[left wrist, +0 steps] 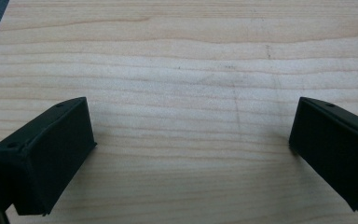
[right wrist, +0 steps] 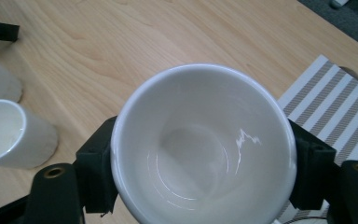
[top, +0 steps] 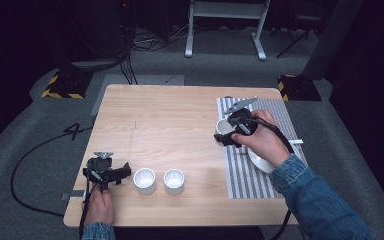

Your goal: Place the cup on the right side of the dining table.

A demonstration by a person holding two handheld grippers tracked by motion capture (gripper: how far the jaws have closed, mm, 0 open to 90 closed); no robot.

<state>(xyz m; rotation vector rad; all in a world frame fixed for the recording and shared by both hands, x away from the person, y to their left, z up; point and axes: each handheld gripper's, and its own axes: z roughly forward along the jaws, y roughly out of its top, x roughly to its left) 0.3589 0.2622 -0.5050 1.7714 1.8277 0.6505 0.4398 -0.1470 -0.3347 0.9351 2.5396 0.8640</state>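
Three cameras trained on one wooden table.
Looked forward and down from high above its near edge; pressed close over bare wood at left; peered nearly down into a white cup, sharing two cups near that edge.

right gripper clamps white bowl | two white cups left

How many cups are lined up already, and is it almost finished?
Two white cups already stand side by side near the table's front edge. A third white cup is in hand, clamped by the right gripper near the striped mat. It probably goes beside them next. The left gripper is open.
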